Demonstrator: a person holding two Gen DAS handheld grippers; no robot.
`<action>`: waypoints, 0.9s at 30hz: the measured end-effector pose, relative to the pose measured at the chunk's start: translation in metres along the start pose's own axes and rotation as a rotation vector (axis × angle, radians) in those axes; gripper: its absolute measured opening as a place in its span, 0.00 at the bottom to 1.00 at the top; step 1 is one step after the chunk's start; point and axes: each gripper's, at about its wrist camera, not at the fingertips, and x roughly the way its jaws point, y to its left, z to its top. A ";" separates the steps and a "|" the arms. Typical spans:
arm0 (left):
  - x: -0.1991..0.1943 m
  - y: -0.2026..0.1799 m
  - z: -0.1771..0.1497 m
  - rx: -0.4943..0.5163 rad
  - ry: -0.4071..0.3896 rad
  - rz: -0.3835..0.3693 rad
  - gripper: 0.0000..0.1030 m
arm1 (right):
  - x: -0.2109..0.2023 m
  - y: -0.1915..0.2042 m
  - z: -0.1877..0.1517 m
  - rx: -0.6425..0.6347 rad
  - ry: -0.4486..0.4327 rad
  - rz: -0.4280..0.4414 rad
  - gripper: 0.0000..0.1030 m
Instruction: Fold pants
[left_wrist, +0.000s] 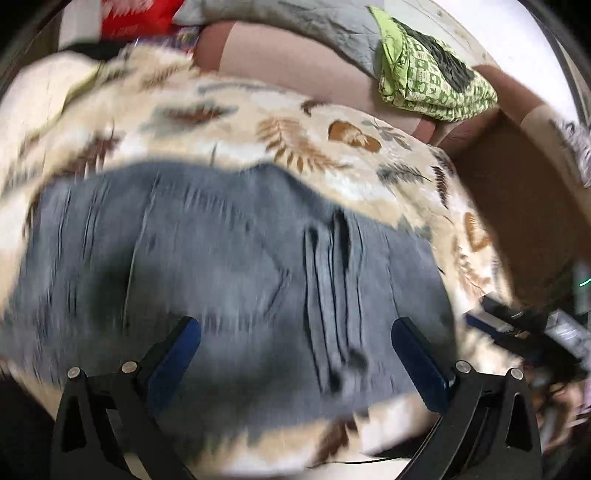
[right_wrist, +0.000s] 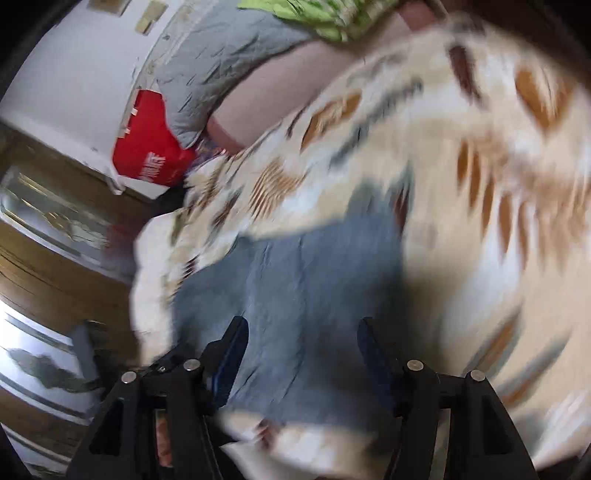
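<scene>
— Black fingers of the left hand-held gripper stand wide apart, nothing between them?

— Yes, both views are blurred, but the grey pants lie spread flat under it on the leaf-print blanket covering the bed.

— And the right hand-held gripper?

— Parted too, empty, hanging over the pants. A green patterned cloth lies beyond, well apart.

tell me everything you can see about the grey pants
The grey pants look like soft, faded denim-like cloth, lying spread flat on the leaf-print blanket, which shows around them on every visible side. Dark lengthwise creases bunch near one side. Both views are blurred, so seams and pockets are unclear. Nothing grips them: both grippers are above with jaws apart.
</scene>
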 end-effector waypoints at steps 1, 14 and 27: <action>0.000 0.004 -0.009 -0.011 0.025 -0.033 1.00 | 0.009 -0.008 -0.011 0.036 0.033 0.004 0.63; -0.035 0.055 -0.025 -0.116 -0.072 -0.031 1.00 | 0.060 0.120 -0.072 -0.677 0.148 -0.274 0.42; -0.032 0.070 -0.031 -0.128 -0.064 -0.009 1.00 | 0.083 0.113 -0.067 -0.656 0.141 -0.233 0.12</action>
